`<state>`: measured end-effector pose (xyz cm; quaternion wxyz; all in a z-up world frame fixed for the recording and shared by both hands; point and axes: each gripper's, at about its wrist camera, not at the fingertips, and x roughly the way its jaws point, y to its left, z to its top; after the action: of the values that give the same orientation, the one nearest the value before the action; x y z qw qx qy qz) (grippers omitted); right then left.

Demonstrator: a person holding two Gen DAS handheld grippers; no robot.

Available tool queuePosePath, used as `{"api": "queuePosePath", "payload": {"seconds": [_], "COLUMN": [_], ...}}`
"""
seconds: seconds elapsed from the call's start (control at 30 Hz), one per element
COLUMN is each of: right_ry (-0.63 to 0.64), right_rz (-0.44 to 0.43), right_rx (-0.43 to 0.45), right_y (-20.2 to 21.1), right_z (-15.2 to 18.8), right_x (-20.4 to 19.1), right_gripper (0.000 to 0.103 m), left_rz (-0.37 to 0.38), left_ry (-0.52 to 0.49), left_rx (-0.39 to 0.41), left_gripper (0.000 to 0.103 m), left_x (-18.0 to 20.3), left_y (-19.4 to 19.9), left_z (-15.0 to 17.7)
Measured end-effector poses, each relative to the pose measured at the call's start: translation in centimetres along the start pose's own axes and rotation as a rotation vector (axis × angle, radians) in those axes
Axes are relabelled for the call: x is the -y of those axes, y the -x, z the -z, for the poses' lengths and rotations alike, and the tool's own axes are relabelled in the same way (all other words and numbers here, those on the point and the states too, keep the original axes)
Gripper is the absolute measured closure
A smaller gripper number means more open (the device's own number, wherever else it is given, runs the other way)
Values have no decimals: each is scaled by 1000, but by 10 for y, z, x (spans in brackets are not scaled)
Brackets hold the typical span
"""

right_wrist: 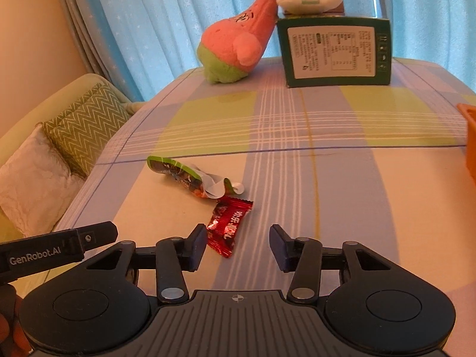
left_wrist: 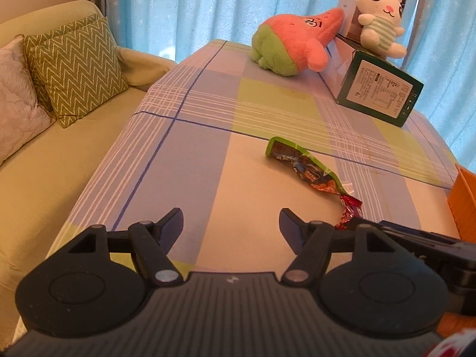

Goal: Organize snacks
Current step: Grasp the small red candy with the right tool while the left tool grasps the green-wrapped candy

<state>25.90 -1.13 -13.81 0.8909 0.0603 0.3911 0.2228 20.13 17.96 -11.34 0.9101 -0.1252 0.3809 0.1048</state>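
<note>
Blue curtains (left_wrist: 208,9), green sofa (left_wrist: 59,148), cushions (left_wrist: 77,68)

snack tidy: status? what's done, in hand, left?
Done: nothing visibly; the orange bin barely shows at the edge, contents hidden. In hand: nothing; right gripper is open with the red snack packet beside its left finger; left gripper is open and empty. Left: that packet and the green wrapper on the table.

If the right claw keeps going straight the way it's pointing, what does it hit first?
Most likely the red wrapper, lying just ahead of the open right claw, nearer its left finger. The green wrapper lies beyond. Depth is hard to judge, so it might meet the tablecloth first.
</note>
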Motion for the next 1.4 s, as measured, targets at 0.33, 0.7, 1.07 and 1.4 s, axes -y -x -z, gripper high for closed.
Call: {"api": "queuePosePath", "payload": {"seconds": [0.33,0.7,1.07,1.4], "right_ry": [131,109,93,94], "right_rz": [68,115,143,152], "right_rx": [30,51,68,72], "right_y": [-16,3,13,14], "right_z": [2,-1,1,1], "right_x": [-18,22,58,61], "right_gripper": [76,78,78,70], "left_rz": [33,110,237,202], "left_ry": [23,14,61,14], "left_rx": [-19,-17,1,-5], "left_gripper": [35,35,45,56], "left_x": [-1,17,49,70], "left_y": [-11,-22,-55,-81], "left_z": [1,-4,-24,-35]}}
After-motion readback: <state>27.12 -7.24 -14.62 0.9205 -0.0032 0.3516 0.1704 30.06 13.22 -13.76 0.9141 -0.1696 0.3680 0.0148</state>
